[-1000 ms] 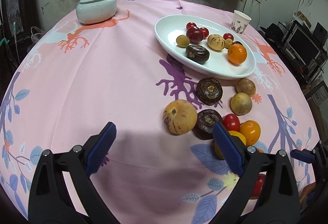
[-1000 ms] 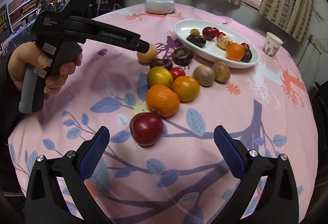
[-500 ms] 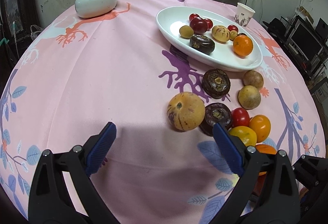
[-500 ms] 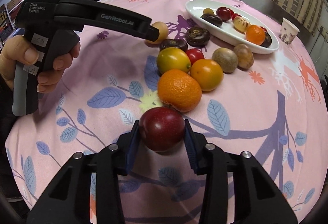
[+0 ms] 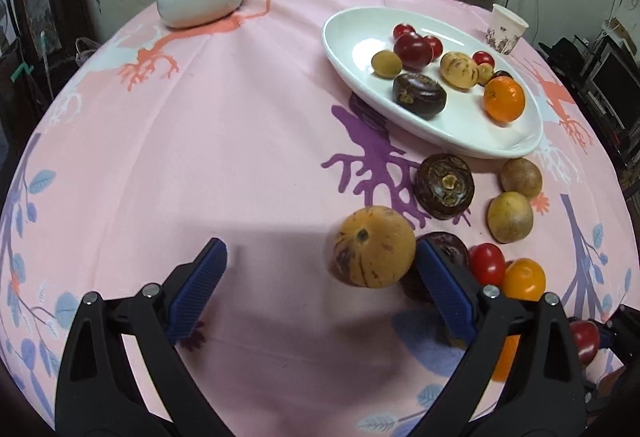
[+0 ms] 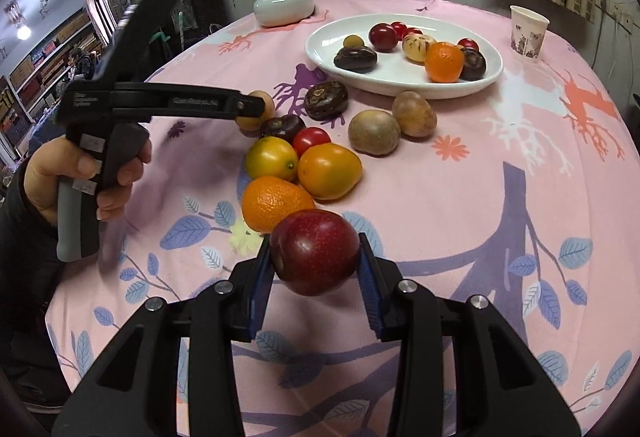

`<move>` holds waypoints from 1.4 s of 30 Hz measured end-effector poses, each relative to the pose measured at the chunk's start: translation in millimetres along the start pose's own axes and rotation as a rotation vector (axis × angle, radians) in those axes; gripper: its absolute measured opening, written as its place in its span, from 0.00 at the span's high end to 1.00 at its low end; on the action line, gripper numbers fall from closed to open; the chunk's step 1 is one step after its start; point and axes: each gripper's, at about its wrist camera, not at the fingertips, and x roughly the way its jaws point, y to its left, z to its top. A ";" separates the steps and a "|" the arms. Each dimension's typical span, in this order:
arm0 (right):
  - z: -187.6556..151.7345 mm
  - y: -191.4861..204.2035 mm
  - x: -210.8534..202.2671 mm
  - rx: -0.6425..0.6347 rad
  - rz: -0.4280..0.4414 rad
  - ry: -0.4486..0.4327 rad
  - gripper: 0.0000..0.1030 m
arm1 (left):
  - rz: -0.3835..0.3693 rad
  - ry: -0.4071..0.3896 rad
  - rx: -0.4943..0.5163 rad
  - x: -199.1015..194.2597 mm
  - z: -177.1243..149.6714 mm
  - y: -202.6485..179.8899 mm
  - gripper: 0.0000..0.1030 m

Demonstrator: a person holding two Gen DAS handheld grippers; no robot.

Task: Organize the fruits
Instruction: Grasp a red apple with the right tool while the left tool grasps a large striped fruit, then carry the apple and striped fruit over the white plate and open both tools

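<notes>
The right tongs (image 6: 316, 261) have just been closing and now clamp a dark red plum (image 6: 315, 251) between their blue pads, one pad pressed to each side of the fruit. The plum appears raised a little off the pink tabletop (image 6: 460, 221), and the tongs slope down toward the cloth. Just beyond the plum lies an orange (image 6: 274, 203), and past it a yellow tomato (image 6: 272, 158), an orange tomato (image 6: 329, 171) and a small red tomato (image 6: 311, 141), packed close together. Farther ahead of the right tongs stands the white oval plate (image 6: 320, 49), already carrying several fruits.

The left tongs (image 5: 322, 285) stand wide, nothing between the pads pressed. A striped yellow-brown melon-like fruit (image 5: 374, 247) sits on the tabletop between the two pads, hard against the right-hand pad and well apart from the left-hand one. A dark purple fruit (image 5: 450, 247) lies just behind that right-hand pad. In the right wrist view the person's left hand (image 6: 80, 173) wraps the tool's grey grip, fingers curled round the trigger, the tool's long black body reaching out level over the fruit cluster toward the melon-like fruit.
</notes>
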 end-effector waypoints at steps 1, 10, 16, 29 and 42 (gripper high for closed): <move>-0.3 -2.6 -1.0 0.011 -0.004 -0.004 0.61 | 0.006 -0.021 -0.009 1.5 -1.1 0.0 0.05; -1.3 1.5 -2.5 0.000 -0.011 -0.016 0.61 | -0.029 -0.064 0.016 10.3 -5.8 -1.4 0.28; -0.8 2.9 -1.8 -0.007 -0.027 -0.020 0.61 | -0.036 -0.085 0.054 7.1 -8.7 -8.5 0.59; 3.1 -26.9 -5.4 0.080 -0.231 -0.126 0.61 | -0.024 -0.141 0.047 -10.7 -10.3 -8.8 0.59; 59.9 -28.2 -27.3 0.058 -0.260 -0.205 0.61 | -0.134 -0.151 0.048 -41.1 28.3 -23.9 0.59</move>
